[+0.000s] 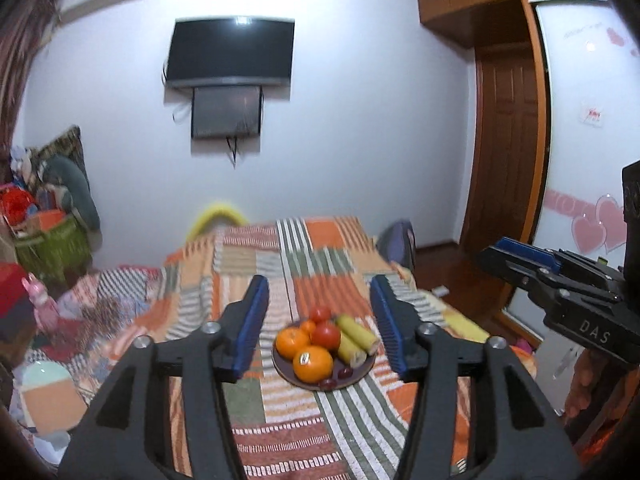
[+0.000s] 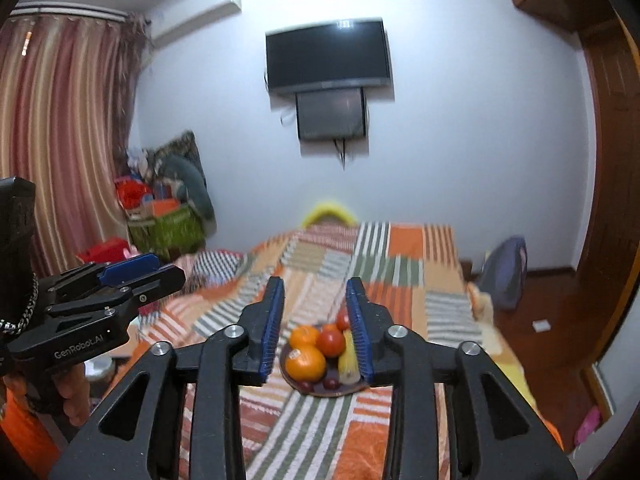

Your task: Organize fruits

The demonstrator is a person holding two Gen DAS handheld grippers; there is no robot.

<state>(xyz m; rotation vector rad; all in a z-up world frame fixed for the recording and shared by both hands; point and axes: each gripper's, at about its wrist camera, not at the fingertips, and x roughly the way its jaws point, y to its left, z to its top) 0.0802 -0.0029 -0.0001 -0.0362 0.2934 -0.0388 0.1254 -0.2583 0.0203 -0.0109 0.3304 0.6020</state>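
A dark brown plate (image 1: 360, 372) carries bright oranges (image 1: 313, 363), red tomatoes (image 1: 325, 335), yellow bananas (image 1: 357, 334) and deep-red small fruits (image 1: 345, 373) on a bedspread (image 1: 280, 432) patched in orange, green and white stripes. Both black grippers wear blue pads (image 1: 250, 330). Pink-and-cream striped curtains (image 2: 60, 140) hang beside a white wall (image 2: 460, 140).

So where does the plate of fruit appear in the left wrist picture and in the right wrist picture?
Left wrist view: the plate of fruit lies low and centre on the patchwork bedspread, between the open fingers.
Right wrist view: the plate of fruit lies low and centre, its right side behind the right finger.
Shared landmark: the wall television.
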